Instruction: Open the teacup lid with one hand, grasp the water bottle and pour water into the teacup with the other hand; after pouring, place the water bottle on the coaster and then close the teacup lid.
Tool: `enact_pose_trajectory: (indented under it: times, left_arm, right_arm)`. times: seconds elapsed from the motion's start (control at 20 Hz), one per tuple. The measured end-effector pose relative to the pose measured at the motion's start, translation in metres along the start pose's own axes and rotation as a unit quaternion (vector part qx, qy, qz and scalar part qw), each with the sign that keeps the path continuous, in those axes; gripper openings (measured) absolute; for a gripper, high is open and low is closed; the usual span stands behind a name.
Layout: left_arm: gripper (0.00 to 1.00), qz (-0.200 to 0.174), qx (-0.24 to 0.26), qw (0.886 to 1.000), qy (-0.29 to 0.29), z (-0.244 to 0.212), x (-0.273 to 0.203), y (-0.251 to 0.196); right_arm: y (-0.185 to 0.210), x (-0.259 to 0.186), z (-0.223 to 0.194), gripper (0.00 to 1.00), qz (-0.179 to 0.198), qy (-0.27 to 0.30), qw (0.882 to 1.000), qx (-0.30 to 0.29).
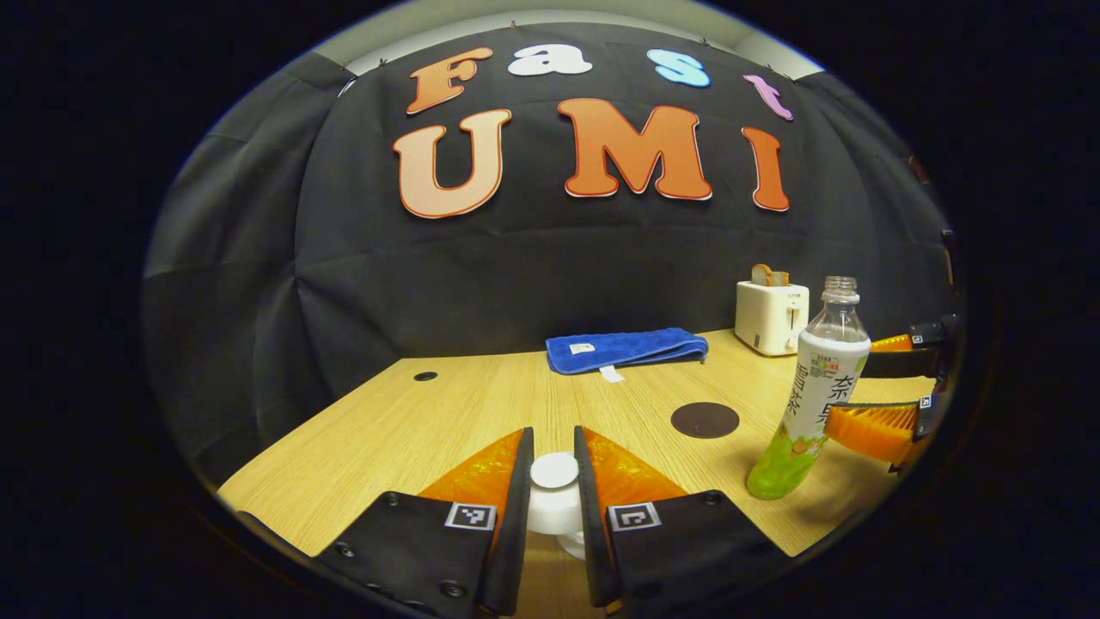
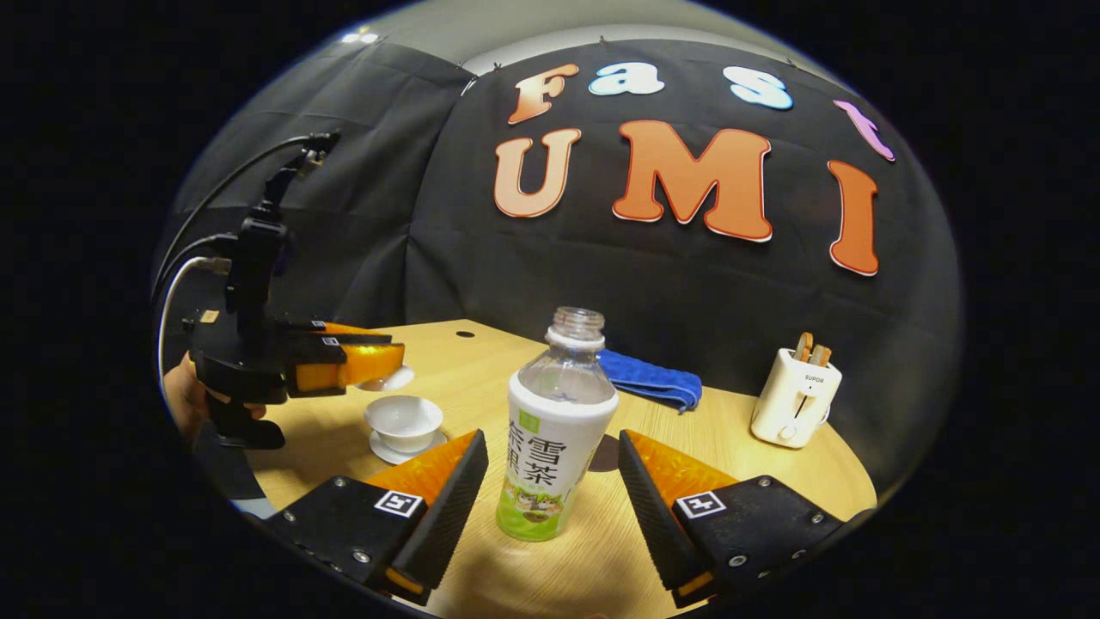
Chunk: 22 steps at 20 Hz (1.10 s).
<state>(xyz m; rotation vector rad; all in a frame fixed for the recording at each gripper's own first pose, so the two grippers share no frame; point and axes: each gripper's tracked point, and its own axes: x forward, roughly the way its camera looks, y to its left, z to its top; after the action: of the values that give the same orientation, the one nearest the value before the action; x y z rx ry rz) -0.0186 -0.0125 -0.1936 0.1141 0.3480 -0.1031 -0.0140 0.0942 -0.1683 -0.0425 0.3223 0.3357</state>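
My left gripper (image 1: pixel 553 443) is shut on the knob of the white teacup lid (image 1: pixel 554 473). In the right gripper view the left gripper (image 2: pixel 391 361) holds the lid (image 2: pixel 387 379) lifted above the uncovered white teacup (image 2: pixel 404 419) on its saucer (image 2: pixel 406 449). The uncapped water bottle (image 2: pixel 557 430) stands upright on the table between the fingers of my open right gripper (image 2: pixel 551 438), with a gap on each side. From the left gripper view, the bottle (image 1: pixel 816 387) has the right gripper (image 1: pixel 851 387) around it. The dark round coaster (image 1: pixel 705 419) lies flat beyond.
A folded blue towel (image 1: pixel 626 349) lies at the back of the wooden table (image 1: pixel 387 430). A white toaster (image 1: pixel 771 316) with bread stands at the back right. A hand (image 2: pixel 185 391) holds the left gripper at the table's left side.
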Motion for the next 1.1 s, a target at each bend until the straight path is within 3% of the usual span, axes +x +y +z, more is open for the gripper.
enact_pose_trajectory:
  times: [0.2,0.35,0.55,0.85,1.1]
  left_arm:
    - [0.34,0.024,0.006,1.000,-0.003,-0.003,-0.005,0.019]
    - [0.32,0.037,-0.002,0.999,0.000,-0.009,-0.009,0.033]
    - [0.32,0.052,-0.012,0.999,0.005,-0.016,-0.012,0.053]
    - [0.33,0.069,-0.017,0.997,0.002,-0.019,-0.018,0.077]
    - [0.34,0.076,-0.017,0.997,0.004,-0.024,-0.025,0.086]
  right_arm:
    - [0.005,0.014,-0.017,0.84,-0.003,0.032,0.999,0.008]
    - [0.007,0.018,-0.022,0.71,-0.005,0.047,0.999,0.012]
    - [0.012,0.024,-0.018,0.65,-0.003,0.054,0.999,0.003]
    - [0.002,0.027,-0.003,0.62,-0.026,0.052,0.996,-0.074]
    - [-0.010,0.031,0.007,0.65,-0.062,0.054,0.981,-0.178]
